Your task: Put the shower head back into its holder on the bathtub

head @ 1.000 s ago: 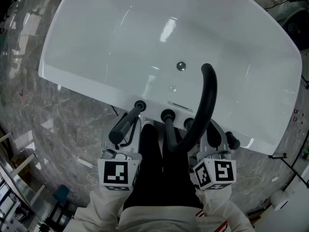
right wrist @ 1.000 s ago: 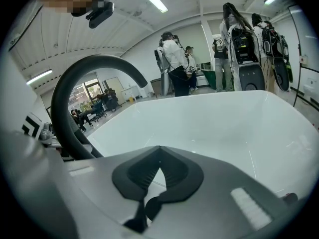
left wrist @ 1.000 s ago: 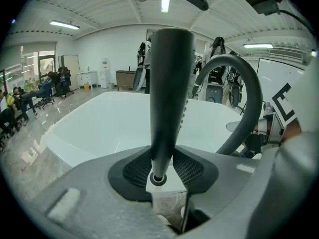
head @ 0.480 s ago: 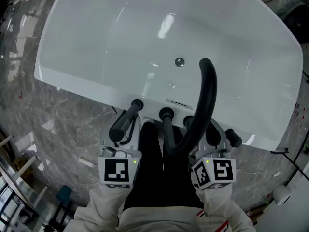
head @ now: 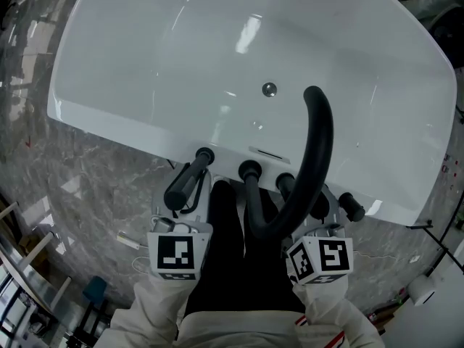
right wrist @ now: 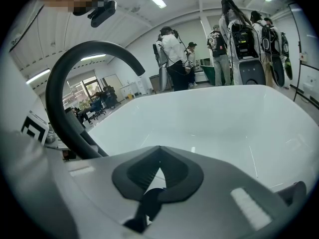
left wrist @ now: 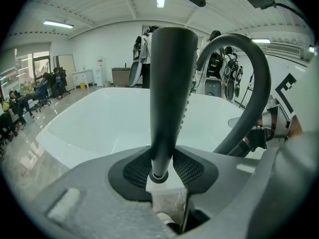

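Grey marbled floor [head: 80, 180] surrounds a glossy white bathtub [head: 109, 122], and the fittings sit along the near rim at the person's knees. The left hand-held gripper [left wrist: 160, 166] is clamped on the narrow lower end of the black tapered shower head wand [left wrist: 167, 93]. The wand leans back and up from the rim, with its wider, nozzled end uppermost. Its foot ends in a black ring [head: 205, 154] right at the left end of the rim fittings, which I take to be the holder. I cannot tell whether that ring belongs to the wand or the socket, nor whether the foot is fully home.

The right hand-held gripper [right wrist: 158, 168] has its jaws drawn together at the tips. A dark strip shows low between them that I cannot identify. It sits beside the base of the tall black curved spout [head: 317, 143], with a round black knob [head: 250, 170] between the two tools.

The main risk seems to be letting go too early. If the foot only rests on the socket mouth, the top-heavy wand could tip and fall into the tub or onto the floor. Pushing down while it leans could jam it at the mouth. Drawing the jaws back carelessly could also lift it out again.
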The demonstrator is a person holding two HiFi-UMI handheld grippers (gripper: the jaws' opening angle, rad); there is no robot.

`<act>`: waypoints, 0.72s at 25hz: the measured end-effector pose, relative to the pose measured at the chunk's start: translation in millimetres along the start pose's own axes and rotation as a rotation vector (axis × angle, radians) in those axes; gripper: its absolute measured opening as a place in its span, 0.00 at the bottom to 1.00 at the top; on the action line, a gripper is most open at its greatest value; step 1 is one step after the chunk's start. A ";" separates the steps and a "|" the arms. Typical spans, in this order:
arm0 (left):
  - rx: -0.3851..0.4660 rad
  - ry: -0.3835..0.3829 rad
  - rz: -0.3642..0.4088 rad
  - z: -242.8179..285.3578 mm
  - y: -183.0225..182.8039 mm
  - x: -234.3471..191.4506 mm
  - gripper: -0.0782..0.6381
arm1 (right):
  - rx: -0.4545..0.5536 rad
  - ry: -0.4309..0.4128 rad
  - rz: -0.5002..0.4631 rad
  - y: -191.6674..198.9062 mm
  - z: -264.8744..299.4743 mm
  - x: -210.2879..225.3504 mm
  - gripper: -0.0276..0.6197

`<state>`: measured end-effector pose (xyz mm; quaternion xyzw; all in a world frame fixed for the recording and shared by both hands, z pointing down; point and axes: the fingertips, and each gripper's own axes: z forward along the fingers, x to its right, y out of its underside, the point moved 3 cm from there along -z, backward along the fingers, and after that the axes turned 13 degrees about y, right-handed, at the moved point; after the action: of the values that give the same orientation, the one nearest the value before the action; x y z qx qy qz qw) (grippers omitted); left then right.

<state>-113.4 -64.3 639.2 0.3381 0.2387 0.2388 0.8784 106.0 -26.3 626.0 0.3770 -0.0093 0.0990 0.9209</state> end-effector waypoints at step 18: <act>-0.039 -0.004 0.007 14.2 18.6 -2.6 0.30 | 0.001 0.006 -0.001 1.4 2.7 -1.0 0.05</act>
<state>-112.0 -60.4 662.3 0.3224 0.2311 0.2457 0.8845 104.9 -27.3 628.8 0.3770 -0.0066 0.0998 0.9208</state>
